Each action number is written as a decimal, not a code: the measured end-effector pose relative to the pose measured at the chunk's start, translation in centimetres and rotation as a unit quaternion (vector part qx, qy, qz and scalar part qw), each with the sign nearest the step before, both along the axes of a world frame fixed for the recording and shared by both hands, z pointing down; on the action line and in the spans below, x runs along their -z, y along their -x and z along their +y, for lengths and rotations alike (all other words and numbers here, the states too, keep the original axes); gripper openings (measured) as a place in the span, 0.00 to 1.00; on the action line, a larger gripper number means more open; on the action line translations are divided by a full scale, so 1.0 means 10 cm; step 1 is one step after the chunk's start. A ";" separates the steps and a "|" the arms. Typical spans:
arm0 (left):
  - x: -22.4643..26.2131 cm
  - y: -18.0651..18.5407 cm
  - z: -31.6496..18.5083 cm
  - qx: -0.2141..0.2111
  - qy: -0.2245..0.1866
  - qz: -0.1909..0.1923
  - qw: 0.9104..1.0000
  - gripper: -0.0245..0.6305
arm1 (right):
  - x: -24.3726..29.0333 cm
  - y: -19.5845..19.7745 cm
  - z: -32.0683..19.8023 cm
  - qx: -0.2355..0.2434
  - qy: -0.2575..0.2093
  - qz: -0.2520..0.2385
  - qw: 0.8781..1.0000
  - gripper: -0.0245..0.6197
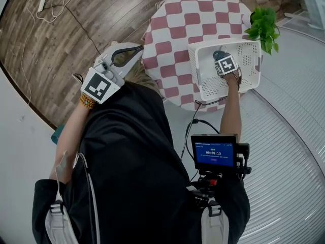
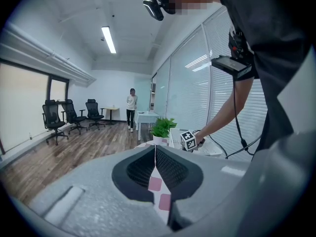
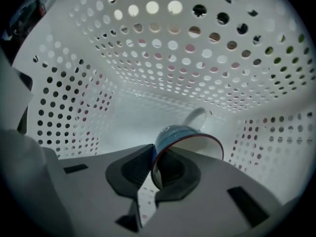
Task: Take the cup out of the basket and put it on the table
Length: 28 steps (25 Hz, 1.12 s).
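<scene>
Head view: right gripper down in basket on table; left gripper view: left gripper pressed together, empty; right gripper view: jaws pinch only the rim wall of the cup lying sideways on the basket floor, so it may pivot or slip on lift.

The basket is showing white perforated plastic, smooth with a faint sheen. The cup is looking like glazed ceramic, glossy blue outside and white within. The table cover is lying as matt checked cloth. The floor is showing wood-grain planks. The right gripper and left gripper are presenting grey, matt, finely grainy plastic shells with black ribbed pads
</scene>
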<state>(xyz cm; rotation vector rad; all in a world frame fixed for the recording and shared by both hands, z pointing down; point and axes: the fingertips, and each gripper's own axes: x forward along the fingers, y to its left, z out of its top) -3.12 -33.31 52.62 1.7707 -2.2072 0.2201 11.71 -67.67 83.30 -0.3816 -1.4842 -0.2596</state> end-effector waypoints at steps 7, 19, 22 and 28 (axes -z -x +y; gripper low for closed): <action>0.02 -0.02 -0.02 -0.007 0.000 -0.003 1.000 0.04 | 0.11 0.06 0.05 -0.090 0.041 -0.046 0.994 0.09; 0.03 -0.13 -0.06 -0.020 0.003 -0.017 1.000 0.04 | 0.33 0.16 0.04 -0.223 0.108 -0.125 0.961 0.09; 0.04 -0.13 -0.06 -0.018 0.001 -0.019 1.000 0.04 | 0.41 0.22 0.07 -0.250 0.131 -0.155 0.947 0.09; 0.07 -0.16 -0.08 -0.027 0.002 -0.025 0.999 0.04 | 0.59 0.28 0.16 -0.290 0.173 -0.203 0.919 0.09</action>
